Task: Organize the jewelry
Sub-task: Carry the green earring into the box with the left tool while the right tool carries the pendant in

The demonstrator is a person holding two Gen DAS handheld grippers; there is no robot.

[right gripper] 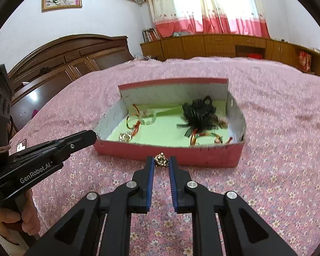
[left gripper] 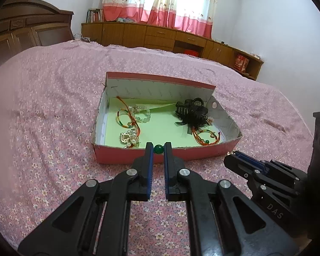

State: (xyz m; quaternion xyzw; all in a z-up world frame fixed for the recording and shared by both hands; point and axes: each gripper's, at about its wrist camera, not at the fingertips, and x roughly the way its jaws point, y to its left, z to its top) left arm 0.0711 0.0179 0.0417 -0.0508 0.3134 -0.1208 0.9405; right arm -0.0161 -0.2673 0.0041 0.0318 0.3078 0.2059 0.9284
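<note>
A green bead is pinched by the left gripper at the near wall of the red box; a gold charm is squeezed by the right gripper just before it

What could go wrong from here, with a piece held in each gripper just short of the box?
1. The left gripper pinches a round green bead only at its fingertips; it may pop out onto the bedspread.
2. The right gripper holds a small gold piece before the red box; its near wall could knock it loose.
3. Dropped pieces may tangle in the black hair clip.
</note>
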